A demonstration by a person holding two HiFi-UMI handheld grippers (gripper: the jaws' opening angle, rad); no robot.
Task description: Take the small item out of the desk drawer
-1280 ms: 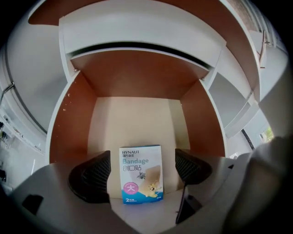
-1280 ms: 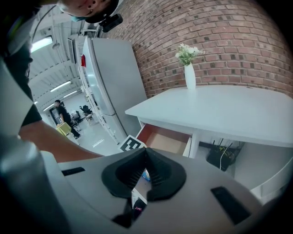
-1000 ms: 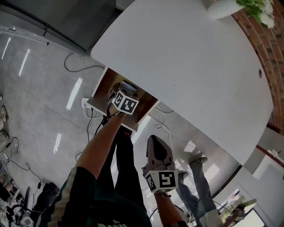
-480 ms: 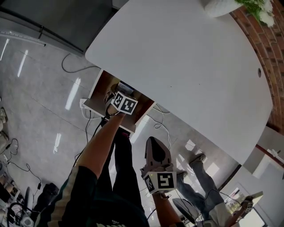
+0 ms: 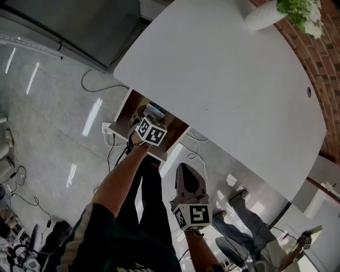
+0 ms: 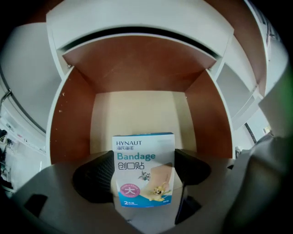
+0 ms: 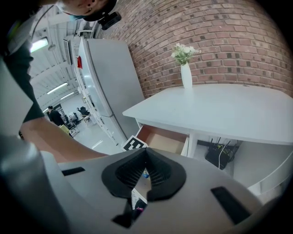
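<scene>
A small white and blue bandage box point(image 6: 144, 153) stands upright between the two black pads of my left gripper point(image 6: 143, 172), which is shut on it. Below it lies the open desk drawer point(image 6: 137, 112), brown-walled with a pale bare bottom. In the head view the left gripper point(image 5: 150, 121) hangs over the drawer point(image 5: 123, 111) under the white table's edge, and the box point(image 5: 154, 111) shows just past its marker cube. My right gripper point(image 5: 183, 169) is held lower, near the person's body, with its jaws shut on nothing. Its own view has the pads point(image 7: 155, 171) meeting at the tip.
The white table point(image 5: 239, 79) carries a white vase with flowers point(image 5: 265, 13) at its far end. Cables and a power strip point(image 5: 108, 130) lie on the floor beside the drawer. Another person's legs point(image 5: 241, 223) stand at the lower right. A grey cabinet point(image 7: 110, 77) stands to the left.
The left gripper, still holding the box, has drawn back slightly toward the drawer's front. The right gripper has hardly moved.
</scene>
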